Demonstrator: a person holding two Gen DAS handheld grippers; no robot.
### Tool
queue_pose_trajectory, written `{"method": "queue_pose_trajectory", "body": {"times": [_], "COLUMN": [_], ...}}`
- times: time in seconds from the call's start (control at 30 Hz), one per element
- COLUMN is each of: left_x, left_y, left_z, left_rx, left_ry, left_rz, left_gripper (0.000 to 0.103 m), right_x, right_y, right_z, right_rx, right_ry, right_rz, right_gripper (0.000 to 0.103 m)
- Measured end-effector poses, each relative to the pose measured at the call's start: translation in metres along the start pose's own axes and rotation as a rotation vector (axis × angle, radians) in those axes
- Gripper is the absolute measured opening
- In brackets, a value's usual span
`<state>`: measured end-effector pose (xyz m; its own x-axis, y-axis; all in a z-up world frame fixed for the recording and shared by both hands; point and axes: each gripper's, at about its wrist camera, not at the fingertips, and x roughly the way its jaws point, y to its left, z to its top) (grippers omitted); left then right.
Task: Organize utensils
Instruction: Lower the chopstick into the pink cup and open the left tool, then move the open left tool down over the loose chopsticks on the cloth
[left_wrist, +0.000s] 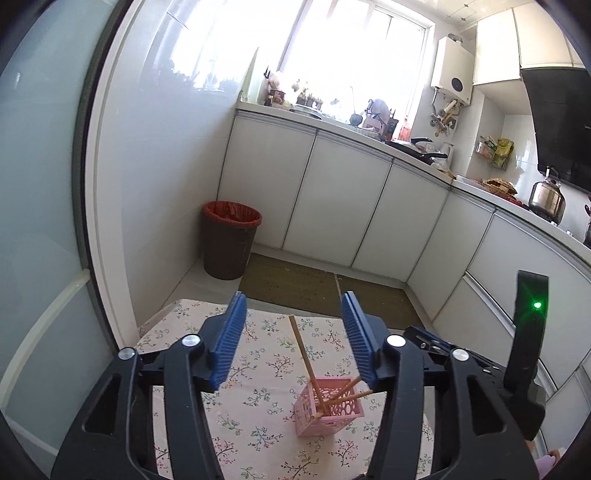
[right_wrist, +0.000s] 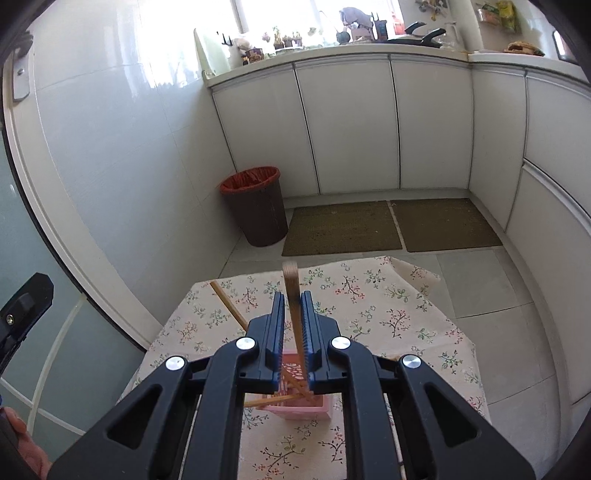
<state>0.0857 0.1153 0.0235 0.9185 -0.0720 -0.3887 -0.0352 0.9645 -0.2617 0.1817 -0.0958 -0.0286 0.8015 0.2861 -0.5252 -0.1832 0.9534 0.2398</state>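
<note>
A pink perforated utensil holder (left_wrist: 328, 406) stands on the floral tablecloth (left_wrist: 258, 369) and holds wooden chopsticks (left_wrist: 304, 360) leaning out of it. My left gripper (left_wrist: 295, 343) is open and empty, above and behind the holder. My right gripper (right_wrist: 293, 325) is shut on a flat wooden utensil handle (right_wrist: 291, 284) that points up, directly over the pink holder (right_wrist: 299, 406). One chopstick (right_wrist: 229, 306) leans out to the left in the right wrist view.
A brown bin with a red liner (left_wrist: 229, 240) stands on the floor beyond the table. White cabinets (left_wrist: 332, 203) and two floor mats (right_wrist: 388, 229) lie behind. The other gripper's body (left_wrist: 524, 332) shows at the right of the left wrist view.
</note>
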Motion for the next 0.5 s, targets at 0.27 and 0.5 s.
{"method": "queue_pose_trajectory", "body": {"times": [0.27,0.5], "left_x": [-0.018,-0.036], "left_y": [-0.014,-0.029], "left_z": [0.003,0.003], "left_rx": [0.022,0.041], "left_ry": [-0.039,-0.058], "left_rz": [-0.004,-0.026], "left_gripper": [0.070,0.082], "right_x": [-0.066,-0.125], "right_y": [-0.006,-0.019], "right_z": [0.007,-0.001], "right_rx": [0.016,0.011], "right_ry": [-0.239,-0.409], "right_rz": [-0.060,-0.141], "right_gripper": [0.081,0.096]}}
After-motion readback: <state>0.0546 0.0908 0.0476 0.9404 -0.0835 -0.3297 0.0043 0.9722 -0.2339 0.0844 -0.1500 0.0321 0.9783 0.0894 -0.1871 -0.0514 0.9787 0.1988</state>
